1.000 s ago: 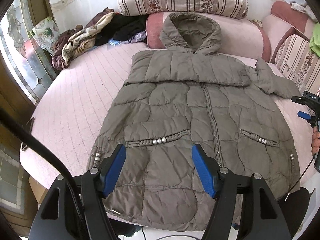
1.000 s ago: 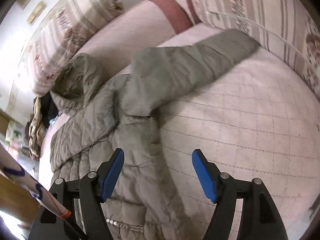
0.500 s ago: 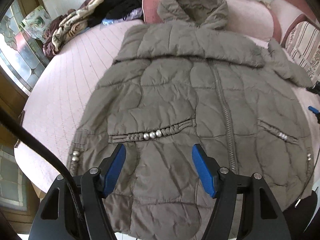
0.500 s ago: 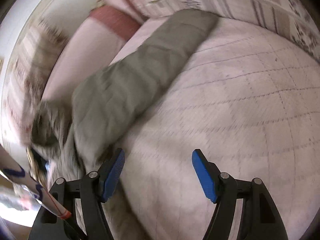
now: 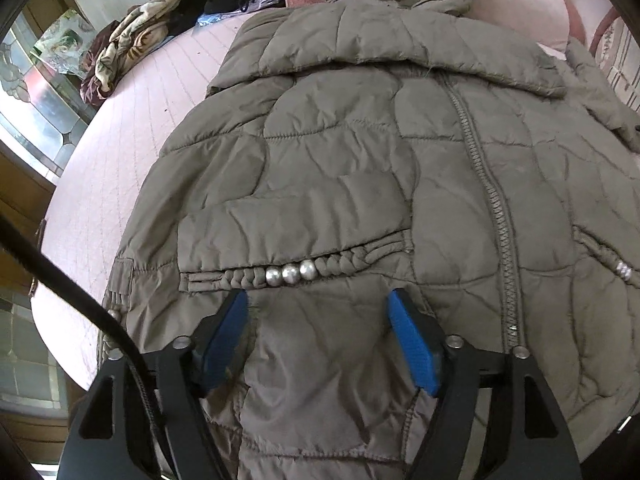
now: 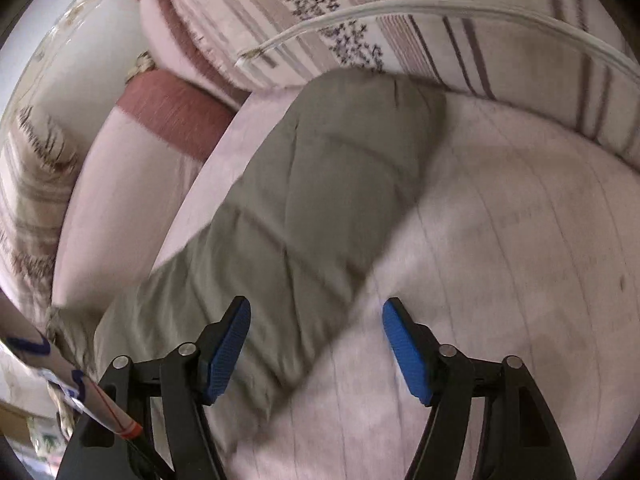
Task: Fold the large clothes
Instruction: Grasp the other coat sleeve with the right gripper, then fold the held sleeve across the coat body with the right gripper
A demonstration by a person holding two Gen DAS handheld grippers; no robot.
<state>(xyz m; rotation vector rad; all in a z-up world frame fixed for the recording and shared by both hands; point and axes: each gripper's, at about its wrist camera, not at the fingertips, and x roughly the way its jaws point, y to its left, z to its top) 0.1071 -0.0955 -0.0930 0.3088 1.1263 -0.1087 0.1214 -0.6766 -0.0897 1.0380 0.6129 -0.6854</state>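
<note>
Home bedroom; pink quilted bed, striped pillows, heaped clothes

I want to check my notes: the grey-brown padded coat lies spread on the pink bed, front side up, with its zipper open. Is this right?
Not quite: the zipper is closed, running shut down the front in the left wrist view. The rest holds: the coat lies spread front side up on the pink bed.
</note>
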